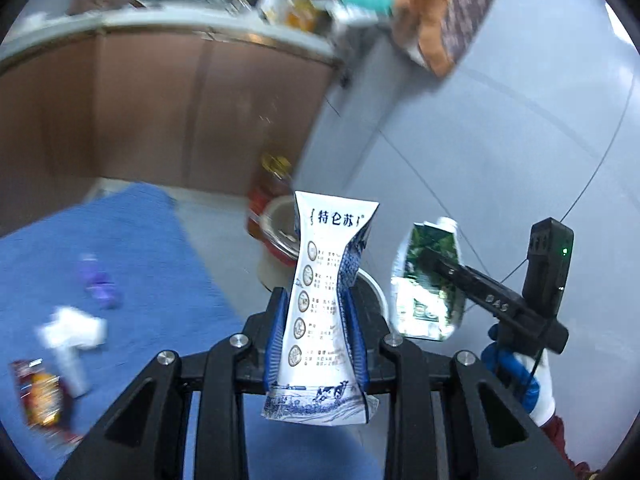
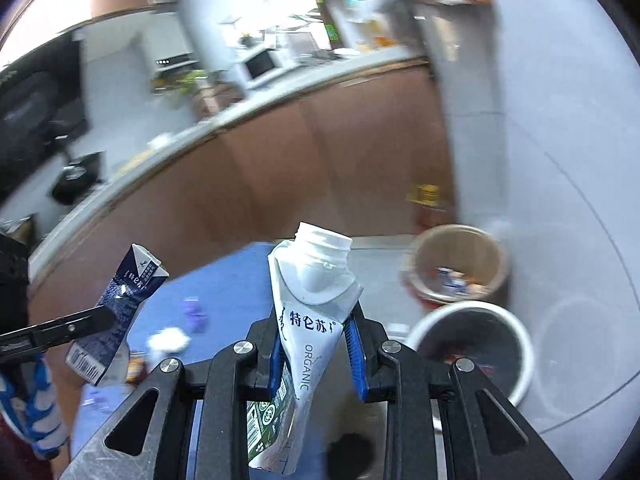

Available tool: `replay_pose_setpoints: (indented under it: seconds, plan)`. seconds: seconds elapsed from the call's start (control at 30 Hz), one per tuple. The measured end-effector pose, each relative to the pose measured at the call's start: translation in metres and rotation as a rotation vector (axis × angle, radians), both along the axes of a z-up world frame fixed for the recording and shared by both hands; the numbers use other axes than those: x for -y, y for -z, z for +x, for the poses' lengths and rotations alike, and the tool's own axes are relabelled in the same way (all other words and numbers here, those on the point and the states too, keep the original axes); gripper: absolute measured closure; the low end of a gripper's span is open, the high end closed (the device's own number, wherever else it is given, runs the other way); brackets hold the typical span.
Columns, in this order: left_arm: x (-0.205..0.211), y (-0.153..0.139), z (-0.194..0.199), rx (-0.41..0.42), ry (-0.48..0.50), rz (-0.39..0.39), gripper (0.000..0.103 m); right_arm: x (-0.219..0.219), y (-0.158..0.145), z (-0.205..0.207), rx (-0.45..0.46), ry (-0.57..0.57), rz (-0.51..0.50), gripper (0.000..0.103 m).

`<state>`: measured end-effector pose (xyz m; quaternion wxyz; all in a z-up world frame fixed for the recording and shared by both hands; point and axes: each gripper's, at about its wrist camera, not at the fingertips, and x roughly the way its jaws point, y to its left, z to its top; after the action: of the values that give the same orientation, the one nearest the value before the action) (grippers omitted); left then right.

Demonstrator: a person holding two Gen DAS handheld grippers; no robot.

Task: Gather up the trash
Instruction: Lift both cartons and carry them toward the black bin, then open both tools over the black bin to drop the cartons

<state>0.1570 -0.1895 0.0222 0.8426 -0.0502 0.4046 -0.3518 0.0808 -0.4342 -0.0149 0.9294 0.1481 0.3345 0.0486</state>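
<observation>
Lying on the blue mat (image 1: pixel 132 248) at left are a snack wrapper (image 1: pixel 40 398), white tissue (image 1: pixel 74 330) and a purple scrap (image 1: pixel 98 284). The left gripper (image 1: pixel 316 308) clamps a crushed milk carton (image 1: pixel 324 304); the right gripper (image 2: pixel 316 332) clamps a green carton (image 2: pixel 304 344). Beyond, the tan bin (image 2: pixel 456 266) holds wrappers beside the white bin (image 2: pixel 474 344).

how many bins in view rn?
2. White-rimmed bin on the grey floor just right of the right gripper; tan bin with trash inside directly behind it. Others may sit outside the frame.
</observation>
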Motion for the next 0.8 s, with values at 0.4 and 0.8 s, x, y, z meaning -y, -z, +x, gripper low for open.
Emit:
replay_pose_setpoints:
  seconds: [0.4,0.8]
  plan:
    - [0.184,0.134,0.091,-0.227,0.138,0.12,0.075,0.091,0.109,0.05,-0.176,0.245,-0.154,0.078]
    - [0.25,0.209,0.137,-0.353,0.108,0.146,0.06,0.135,0.155,0.074,-0.252,0.331,-0.173,0.063]
